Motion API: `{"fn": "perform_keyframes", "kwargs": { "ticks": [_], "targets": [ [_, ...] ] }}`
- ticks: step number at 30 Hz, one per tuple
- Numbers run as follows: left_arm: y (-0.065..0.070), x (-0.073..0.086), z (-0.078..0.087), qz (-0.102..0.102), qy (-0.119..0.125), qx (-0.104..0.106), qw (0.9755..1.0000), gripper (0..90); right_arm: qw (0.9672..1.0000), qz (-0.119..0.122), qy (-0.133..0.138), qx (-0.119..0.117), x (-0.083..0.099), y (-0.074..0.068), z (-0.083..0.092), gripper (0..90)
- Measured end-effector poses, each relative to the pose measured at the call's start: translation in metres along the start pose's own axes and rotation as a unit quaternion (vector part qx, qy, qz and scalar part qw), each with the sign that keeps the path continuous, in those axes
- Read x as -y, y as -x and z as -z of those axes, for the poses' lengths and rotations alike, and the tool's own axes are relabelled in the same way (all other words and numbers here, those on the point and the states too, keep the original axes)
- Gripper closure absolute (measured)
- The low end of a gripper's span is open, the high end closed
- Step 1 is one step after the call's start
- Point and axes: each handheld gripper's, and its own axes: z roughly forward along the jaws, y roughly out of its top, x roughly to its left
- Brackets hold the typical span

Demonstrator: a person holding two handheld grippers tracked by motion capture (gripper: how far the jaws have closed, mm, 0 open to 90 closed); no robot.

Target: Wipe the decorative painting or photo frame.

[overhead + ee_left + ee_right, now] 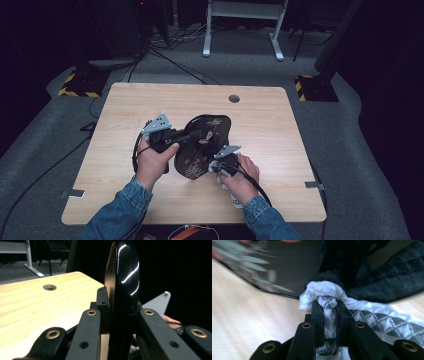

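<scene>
my right claw is clenched on a bunched white cloth with a grey pattern, and the cloth sits against the near edge of the black tray — so i judge the wiping is under way, not done. my left claw is clamped on the tray's rim, holding it tilted up off the table, its glossy back standing on edge between my jaws. how much of the flowered face is already wiped i can't tell; the far part looks yet to be reached.
</scene>
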Motion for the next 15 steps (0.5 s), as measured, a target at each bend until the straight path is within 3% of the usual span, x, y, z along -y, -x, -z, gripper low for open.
{"fn": "perform_keyframes", "kwargs": {
  "ticks": [4,9,15],
  "targets": [
    [0.000,0.000,0.000,0.000,0.000,0.000,1.0000,78.9,0.9997,0.012,0.001,-0.020,-0.004,-0.011,-0.003,81.2],
    [0.000,0.000,0.000,-0.003,-0.001,0.000,1.0000,78.9,0.9996,0.001,0.002,-0.029,-0.002,-0.005,-0.003,81.3],
    [0.001,0.000,0.001,-0.003,-0.002,-0.001,1.0000,78.8,0.9997,-0.020,-0.007,0.011,0.004,0.016,0.000,81.3]
  ]
}}
